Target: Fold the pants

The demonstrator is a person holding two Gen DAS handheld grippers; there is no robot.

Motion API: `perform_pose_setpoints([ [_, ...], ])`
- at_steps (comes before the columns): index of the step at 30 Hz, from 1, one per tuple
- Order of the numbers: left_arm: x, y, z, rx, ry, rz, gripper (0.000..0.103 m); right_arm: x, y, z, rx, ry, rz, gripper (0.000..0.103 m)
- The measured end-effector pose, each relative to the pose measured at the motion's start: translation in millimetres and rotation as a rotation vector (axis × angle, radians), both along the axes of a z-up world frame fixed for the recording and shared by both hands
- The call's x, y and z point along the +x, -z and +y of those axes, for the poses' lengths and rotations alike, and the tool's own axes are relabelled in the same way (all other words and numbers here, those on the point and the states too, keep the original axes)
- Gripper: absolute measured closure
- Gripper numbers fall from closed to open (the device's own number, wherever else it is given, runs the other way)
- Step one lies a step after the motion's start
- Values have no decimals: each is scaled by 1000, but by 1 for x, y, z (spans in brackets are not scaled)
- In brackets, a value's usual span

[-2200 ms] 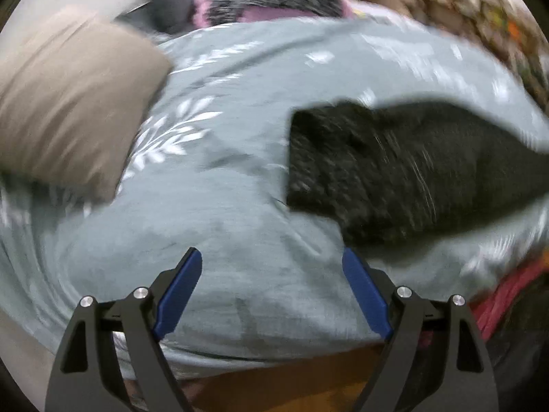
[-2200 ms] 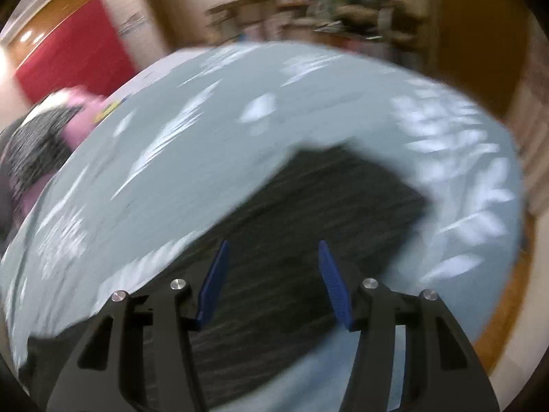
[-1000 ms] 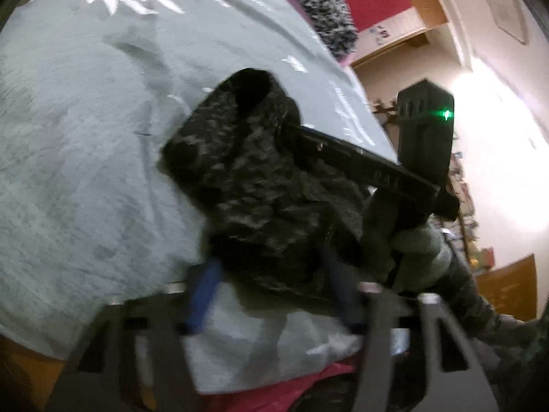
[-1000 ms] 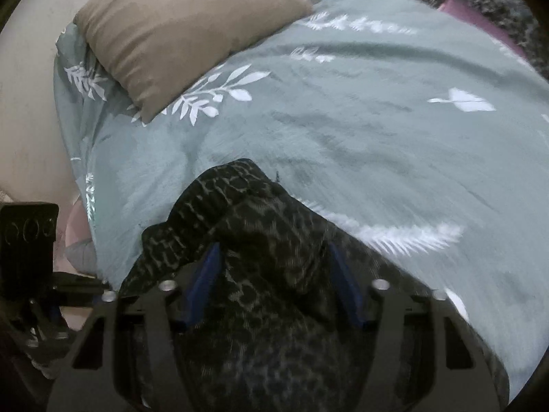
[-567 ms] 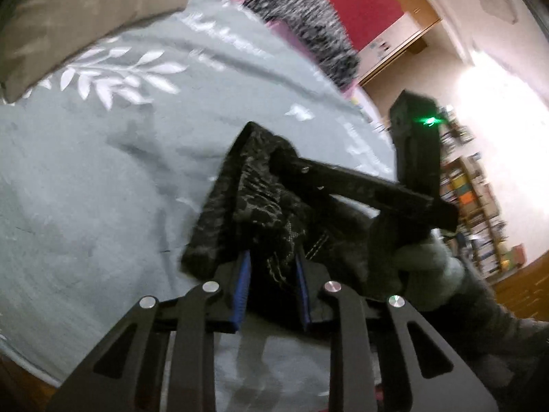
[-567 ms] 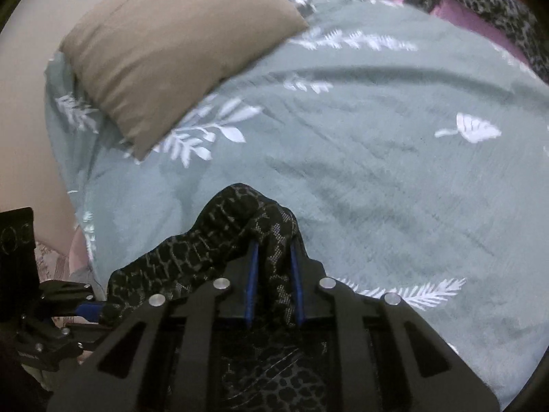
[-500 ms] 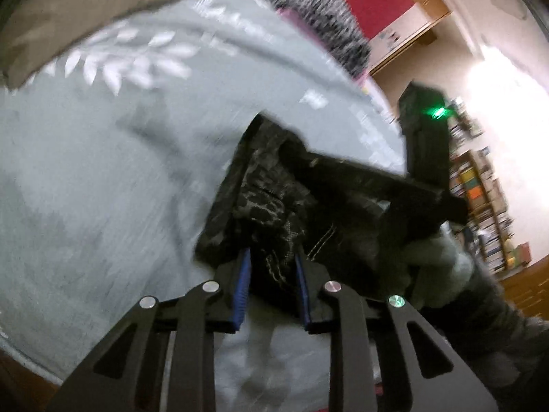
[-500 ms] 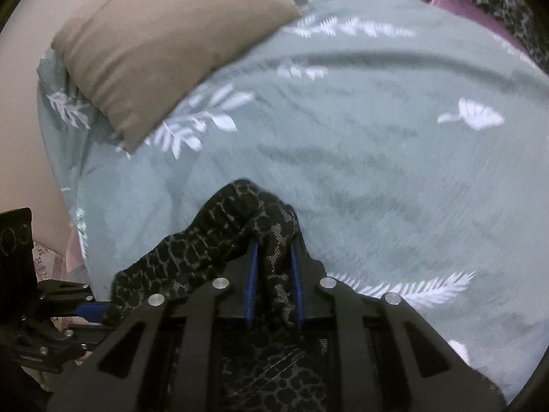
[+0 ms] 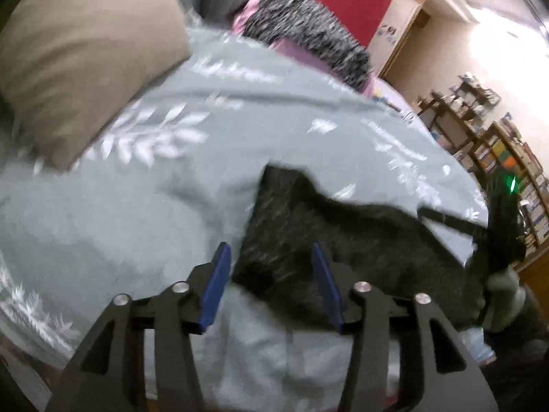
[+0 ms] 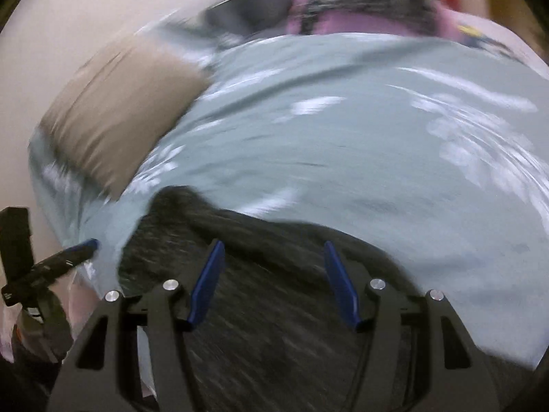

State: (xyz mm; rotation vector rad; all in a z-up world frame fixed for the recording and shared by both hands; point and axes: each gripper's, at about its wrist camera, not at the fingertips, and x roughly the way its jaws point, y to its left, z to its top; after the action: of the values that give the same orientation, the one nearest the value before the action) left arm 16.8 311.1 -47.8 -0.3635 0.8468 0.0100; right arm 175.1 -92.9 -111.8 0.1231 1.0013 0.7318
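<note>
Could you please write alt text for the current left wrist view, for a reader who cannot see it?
The open left gripper hovers over dark patterned pants lying on a grey-green leaf-print bedspread. A tan pillow lies at upper left, and the right gripper enters from the right. The image is motion-blurred.

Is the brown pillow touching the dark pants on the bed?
Apart. In the left wrist view, grey bedspread with leaf print lies between the pillow and the pants.

Your left gripper (image 9: 271, 285): jaws spread wide, holding nothing, pointing forward and down | your right gripper (image 10: 274, 281): jaws spread wide, holding nothing, angled down | each one shows blurred at the edge of the other's view
</note>
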Motion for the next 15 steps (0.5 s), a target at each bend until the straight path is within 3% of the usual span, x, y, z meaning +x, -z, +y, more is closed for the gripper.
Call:
perform_pose_setpoints([
  [4,37,4,-47,1,111,-25,45,-18,10,-50,-7,92,25,41],
  [8,62,49,-75,-3,137,101,45,-38,37,-58,-141,128,17,41],
  [11,61,77,-81,77,139,166,45,-48,55,-62,-162,115,33,41],
  [15,64,70,-101,216,155,169,44,-52,40,-90,-66,159,-4,41],
])
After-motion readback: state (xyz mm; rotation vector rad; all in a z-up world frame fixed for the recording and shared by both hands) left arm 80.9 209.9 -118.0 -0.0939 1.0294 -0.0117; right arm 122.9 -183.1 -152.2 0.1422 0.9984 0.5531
